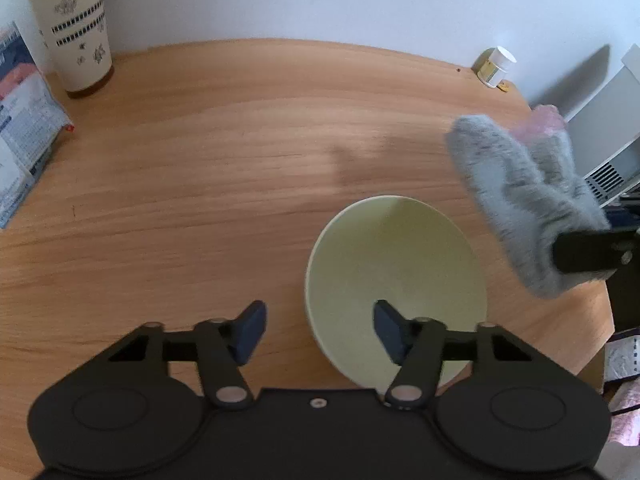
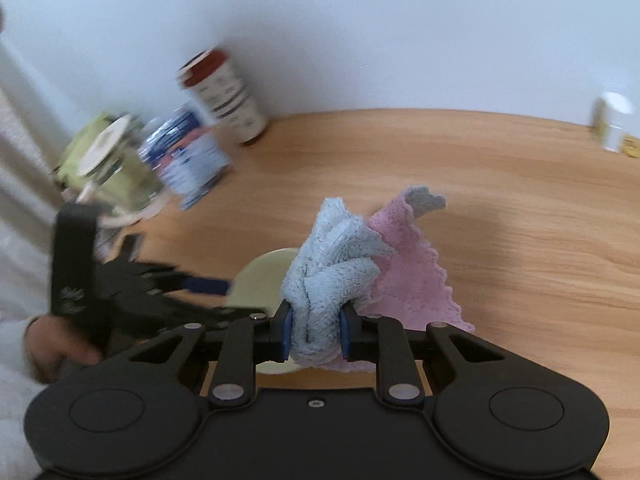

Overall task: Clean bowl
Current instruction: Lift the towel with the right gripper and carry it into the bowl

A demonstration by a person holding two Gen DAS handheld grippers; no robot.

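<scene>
On the left, the left gripper [image 1: 320, 330] is held wide open around the near edge of the pale bowl [image 1: 394, 276] on the wooden table [image 1: 200, 184]. On the right, a fluffy cloth [image 2: 332, 256] is squeezed tight by the right gripper [image 2: 316, 334], up beside the bowl and not touching it. No dirt can be seen inside the bowl, so it cannot be told if wiping is done or is left to do.

A pale yellow-green bowl [image 1: 396, 280] sits on the orange-brown wood-grain surface [image 1: 208, 168], a cloth [image 2: 336, 256] is fluffy grey-blue backed with pink, and the cream cup [image 1: 72, 28] bears a brown rim and flower print.
</scene>
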